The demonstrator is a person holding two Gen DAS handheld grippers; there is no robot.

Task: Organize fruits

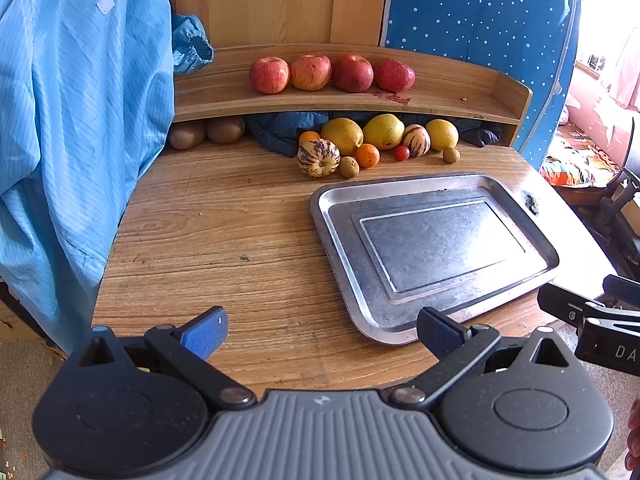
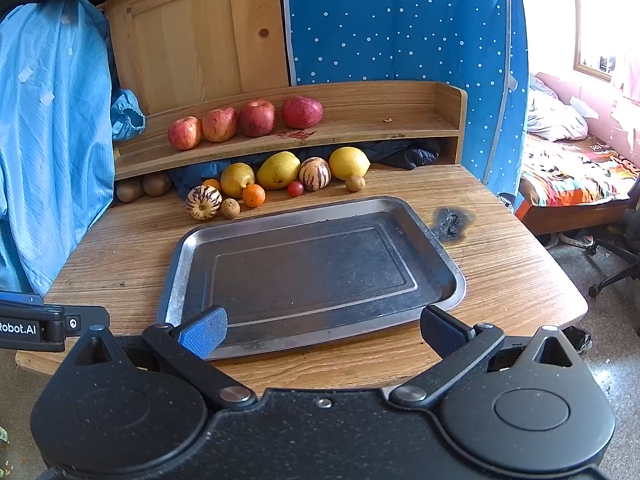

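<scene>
The flat silver metal tray (image 2: 452, 276) on the wooden table (image 1: 224, 248) held nothing. The yellow, orange and striped fruits (image 2: 276, 170) lay beyond it. Both left tongs (image 1: 322, 330) and right tongs (image 2: 322, 330) were wide apart, holding nothing. All sorting seemed left.

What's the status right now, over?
Left gripper open, empty; right gripper open, empty. Metal tray bare; fruits at shelf, apples on it. Nothing in the way.
</scene>
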